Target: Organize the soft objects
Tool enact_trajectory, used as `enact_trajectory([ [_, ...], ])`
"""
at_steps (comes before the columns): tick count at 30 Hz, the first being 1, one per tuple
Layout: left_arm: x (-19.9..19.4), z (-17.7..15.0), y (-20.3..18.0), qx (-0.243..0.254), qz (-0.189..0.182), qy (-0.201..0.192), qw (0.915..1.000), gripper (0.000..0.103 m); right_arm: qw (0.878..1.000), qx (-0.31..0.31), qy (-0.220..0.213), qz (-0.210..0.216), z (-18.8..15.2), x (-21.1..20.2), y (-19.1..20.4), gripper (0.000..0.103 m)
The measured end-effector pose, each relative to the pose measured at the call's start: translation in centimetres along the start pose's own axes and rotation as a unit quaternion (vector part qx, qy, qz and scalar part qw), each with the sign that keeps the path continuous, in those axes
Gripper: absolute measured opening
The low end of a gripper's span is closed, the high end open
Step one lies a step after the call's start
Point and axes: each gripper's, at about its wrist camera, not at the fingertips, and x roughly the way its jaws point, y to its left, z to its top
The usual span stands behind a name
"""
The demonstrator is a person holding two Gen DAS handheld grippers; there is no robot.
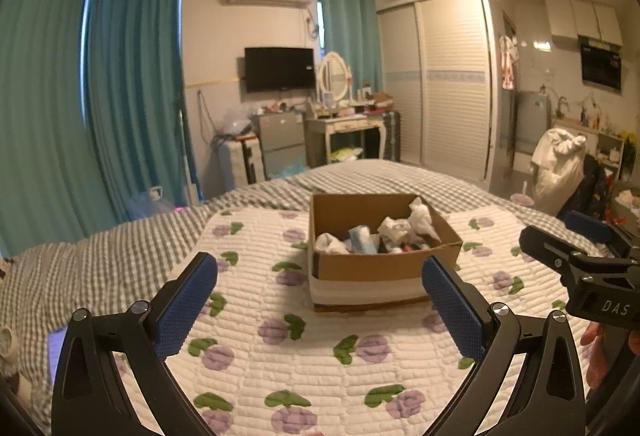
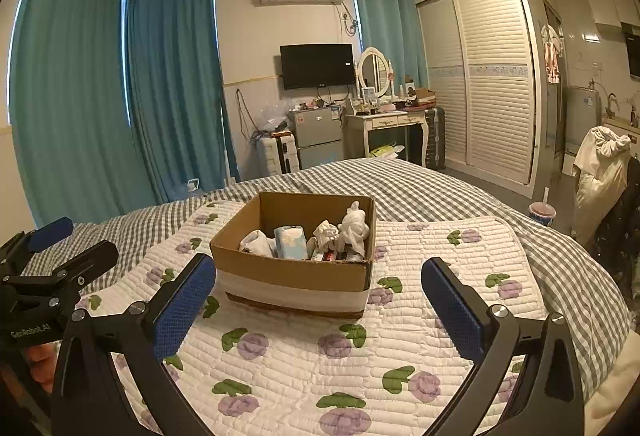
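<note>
A brown cardboard box (image 2: 296,268) with a white band around its lower half holds crumpled white cloths (image 2: 354,226) and a pale blue packet with white flowers (image 2: 291,242), and it sits on a white quilted mat printed with purple roses and green leaves (image 2: 400,336). Under the mat lies a grey-and-white checked bedsheet (image 2: 460,192). Both black grippers, left (image 1: 320,300) and right (image 2: 318,302), carry blue, finely dotted pads on their jaws, while teal curtains (image 2: 100,96) hang behind.

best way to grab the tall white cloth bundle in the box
Take the white cloth bundle by its knotted top, coming straight down from above. It rises above the cardboard box rim at the right end, and the walls block any side approach.
</note>
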Motion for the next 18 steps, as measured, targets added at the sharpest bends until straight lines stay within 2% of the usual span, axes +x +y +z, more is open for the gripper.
enact_trajectory([
  [18,0.22,-0.03,-0.23,0.007,-0.002,0.002,1.0,0.103,1.0,0.002,0.001,-0.001,-0.12,-0.02,0.17,0.103],
])
